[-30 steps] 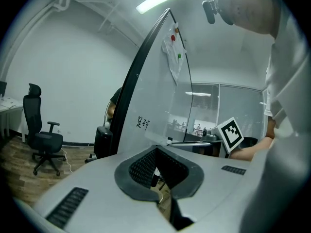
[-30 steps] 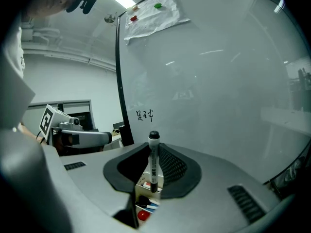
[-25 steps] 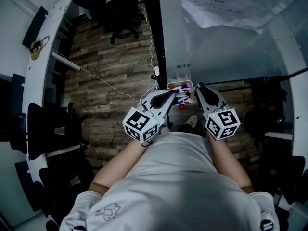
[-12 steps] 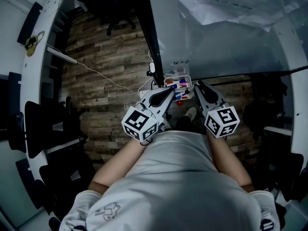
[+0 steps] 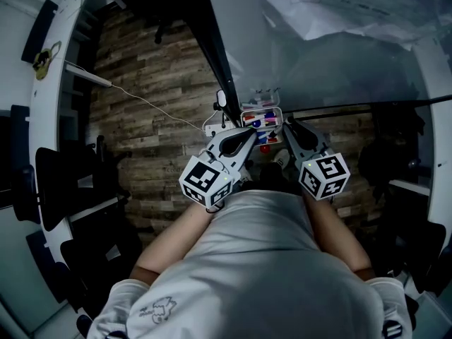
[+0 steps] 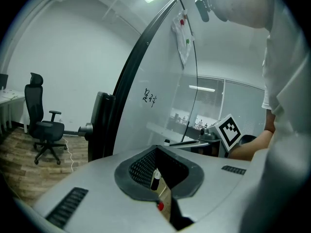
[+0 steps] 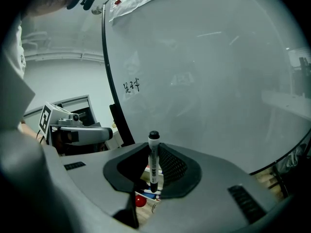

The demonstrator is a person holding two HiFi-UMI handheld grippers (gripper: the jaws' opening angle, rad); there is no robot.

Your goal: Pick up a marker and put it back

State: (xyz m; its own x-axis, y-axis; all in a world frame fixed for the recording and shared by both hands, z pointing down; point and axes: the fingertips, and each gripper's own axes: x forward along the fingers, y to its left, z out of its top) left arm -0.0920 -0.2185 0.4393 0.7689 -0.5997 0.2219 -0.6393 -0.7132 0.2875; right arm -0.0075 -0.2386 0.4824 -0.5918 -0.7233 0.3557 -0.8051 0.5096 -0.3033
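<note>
The marker [image 7: 154,152] is found upright, clamped between the fingers of the right gripper [image 7: 153,176], clear of the tray [image 5: 263,109] at the lower edge of the whiteboard [image 5: 332,62]. Against the earlier head view, both grippers are noted drawn back from the tray. Pick-up is judged complete and the return outstanding. The left gripper [image 6: 156,171] is narrowly parted, with nothing gripped.

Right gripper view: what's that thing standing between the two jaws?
A marker with a black cap, standing upright, clamped in the jaws of the right gripper. The right gripper view shows it plainly.
</note>
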